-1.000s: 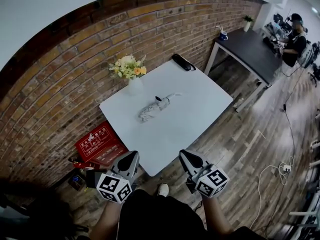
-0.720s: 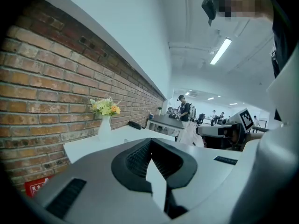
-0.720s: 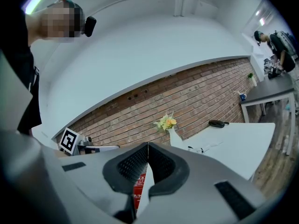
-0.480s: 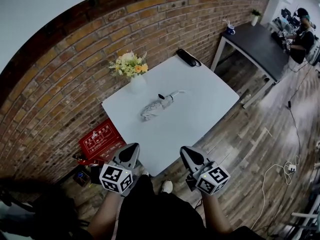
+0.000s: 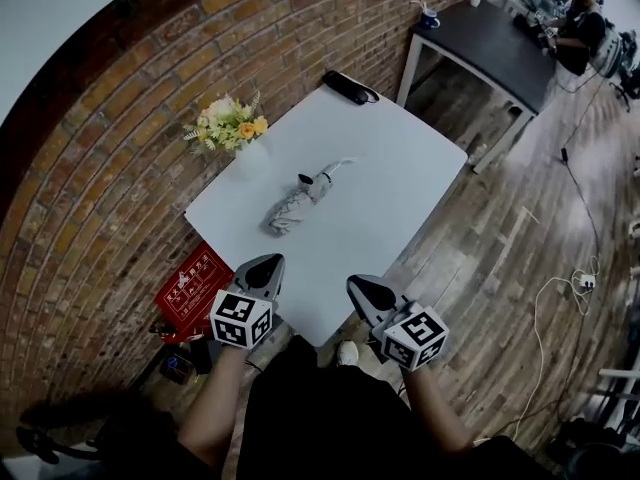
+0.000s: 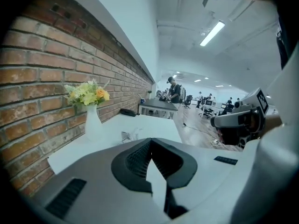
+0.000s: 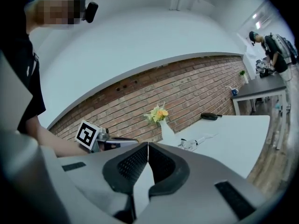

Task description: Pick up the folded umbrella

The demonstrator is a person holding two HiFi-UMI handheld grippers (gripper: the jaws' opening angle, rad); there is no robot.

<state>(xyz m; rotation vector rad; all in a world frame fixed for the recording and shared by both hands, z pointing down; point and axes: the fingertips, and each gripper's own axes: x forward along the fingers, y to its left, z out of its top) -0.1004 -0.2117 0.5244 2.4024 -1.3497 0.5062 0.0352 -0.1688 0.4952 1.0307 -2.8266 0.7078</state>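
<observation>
The folded umbrella (image 5: 295, 203), silver-grey with a dark handle end, lies near the middle of the white table (image 5: 400, 178). It shows small in the left gripper view (image 6: 131, 135) and in the right gripper view (image 7: 190, 143). My left gripper (image 5: 265, 265) hangs over the table's near edge, jaws shut with nothing in them. My right gripper (image 5: 362, 290) is beside it at the near corner, also shut and empty. Both are well short of the umbrella.
A white vase of yellow flowers (image 5: 235, 133) stands at the table's back left. A black case (image 5: 346, 87) lies at the far corner. A red box (image 5: 195, 290) sits on the floor by the brick wall. A dark desk (image 5: 490, 38) with a seated person is beyond.
Both grippers have come forward toward the table's near edge and sunk a little. The left one moved more. The view has shifted, and the umbrella has not moved.
</observation>
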